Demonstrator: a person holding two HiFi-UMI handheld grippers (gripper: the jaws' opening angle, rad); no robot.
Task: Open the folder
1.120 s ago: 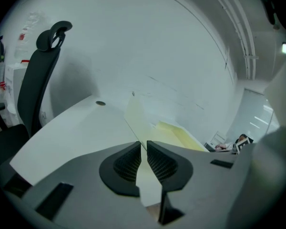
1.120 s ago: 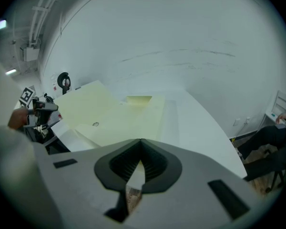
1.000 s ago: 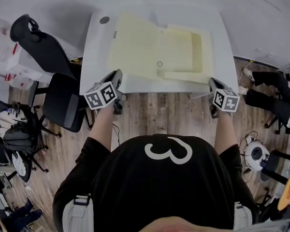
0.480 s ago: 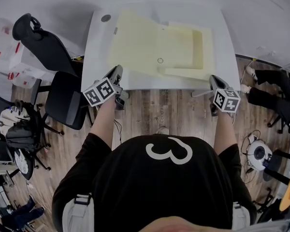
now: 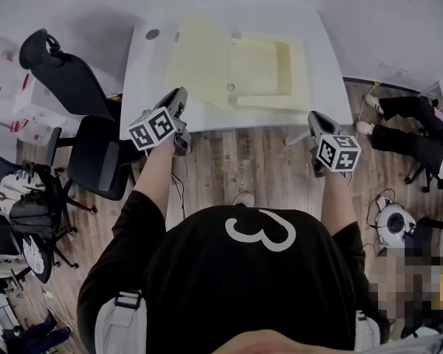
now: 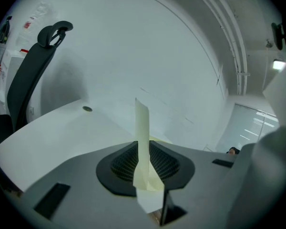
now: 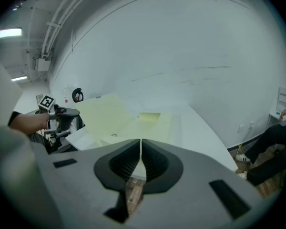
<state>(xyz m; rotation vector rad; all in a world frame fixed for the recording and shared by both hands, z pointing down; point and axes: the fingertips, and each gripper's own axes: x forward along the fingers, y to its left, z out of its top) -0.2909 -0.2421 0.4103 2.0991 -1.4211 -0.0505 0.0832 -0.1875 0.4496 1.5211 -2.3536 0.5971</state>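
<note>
Lately, over the past second, the left gripper and the right gripper have both lifted a little at the near edge of the white rectangular table. Meanwhile the pale yellow card folder has kept the same spread-out lie on it, which reads to me as the opening being done, or all but done, with the hands backing off. The left gripper hangs by the folder's near left corner, its jaws nearly together and just eased a touch wider. A thin pale yellow paper strip stands upright and edge-on between the pads, which seem to press on it; whether that strip belongs to the folder I cannot tell. The right gripper is closed on nothing, just off the table's near right edge. The folder lies flat mid-table: a broad plain leaf at left, stepped layers with a darker recessed pocket at right, a narrow flap along the near side and a small round ring near the middle
</note>
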